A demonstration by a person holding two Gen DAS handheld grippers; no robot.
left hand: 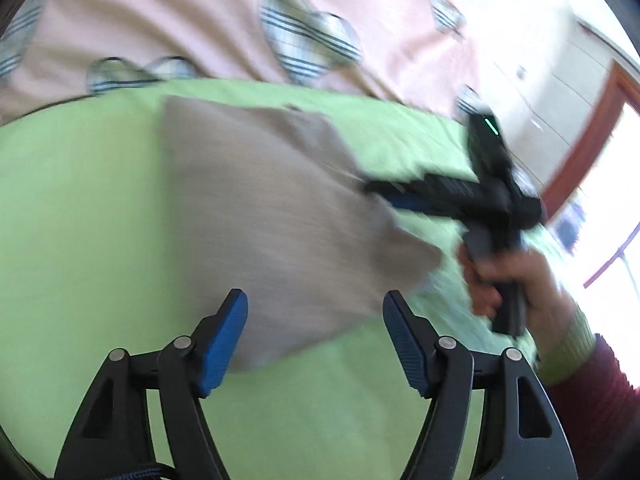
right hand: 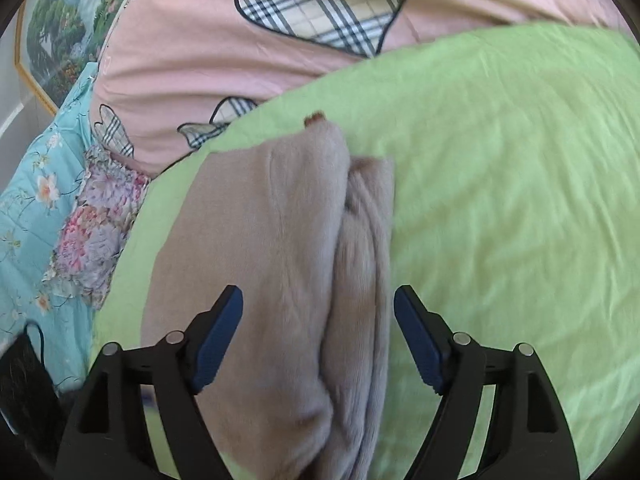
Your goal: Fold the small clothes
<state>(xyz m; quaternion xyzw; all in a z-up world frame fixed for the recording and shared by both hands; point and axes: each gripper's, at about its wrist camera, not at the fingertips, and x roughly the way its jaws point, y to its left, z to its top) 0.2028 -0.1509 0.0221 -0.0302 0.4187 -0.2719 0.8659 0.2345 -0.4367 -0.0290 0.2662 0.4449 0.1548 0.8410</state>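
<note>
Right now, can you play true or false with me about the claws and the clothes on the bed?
1. Both claws are open. True: the left claw and the right claw hold nothing between their blue pads.
2. The folded clothing is bright red. False: the folded garment is beige.
3. The garment lies on a green sheet. True.
4. The pink blanket has stars on it. False: it has plaid hearts.
5. A hand holds the right claw's handle. True, as the left wrist view shows.
6. The right claw is pinching the garment. False: its pads stand apart above the cloth.
</note>
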